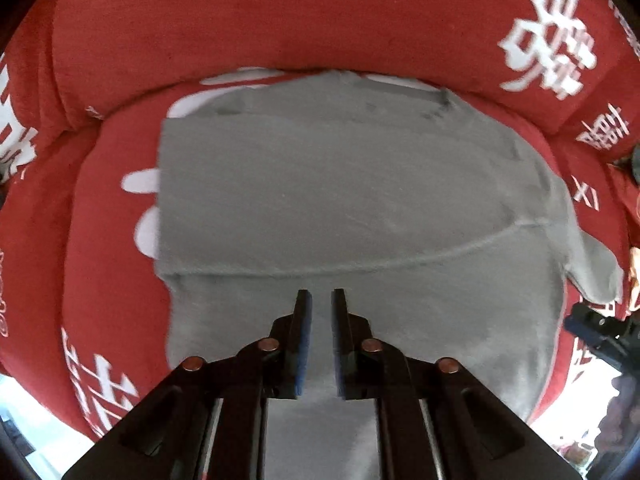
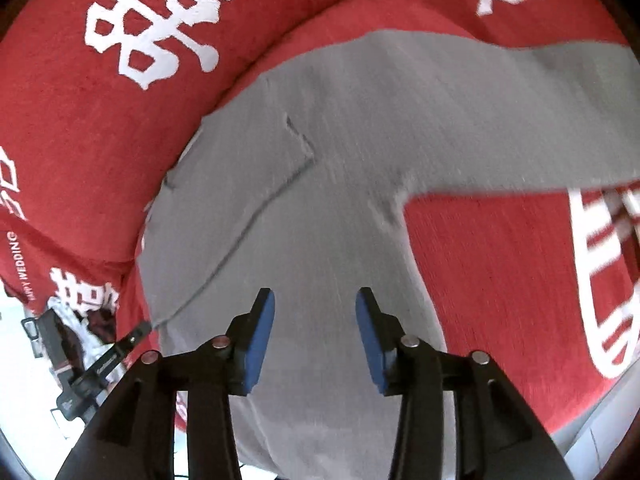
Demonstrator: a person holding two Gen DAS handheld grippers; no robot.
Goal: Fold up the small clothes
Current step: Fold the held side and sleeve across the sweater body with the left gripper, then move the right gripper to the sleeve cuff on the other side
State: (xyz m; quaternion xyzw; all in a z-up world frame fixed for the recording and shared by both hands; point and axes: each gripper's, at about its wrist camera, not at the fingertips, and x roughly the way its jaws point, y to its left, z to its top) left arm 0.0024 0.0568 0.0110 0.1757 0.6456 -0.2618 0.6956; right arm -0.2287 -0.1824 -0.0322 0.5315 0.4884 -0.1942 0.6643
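Observation:
A grey shirt (image 1: 340, 192) lies spread flat on a red cushion with white characters (image 1: 280, 20). Its left side is folded in along a straight vertical edge; a sleeve sticks out at the right. My left gripper (image 1: 321, 300) hovers over the near part of the shirt, its jaws slightly apart with a narrow gap and nothing between them. In the right wrist view the shirt (image 2: 340, 152) fills the middle, with one sleeve reaching to the right. My right gripper (image 2: 315, 300) is open and empty above the shirt's body.
The red cushion (image 2: 100, 120) has a raised padded rim around the back and sides. The other gripper shows at the edge of each view, at the right in the left wrist view (image 1: 600, 328) and at the lower left in the right wrist view (image 2: 80, 368). Bright floor lies below the cushion's front edge.

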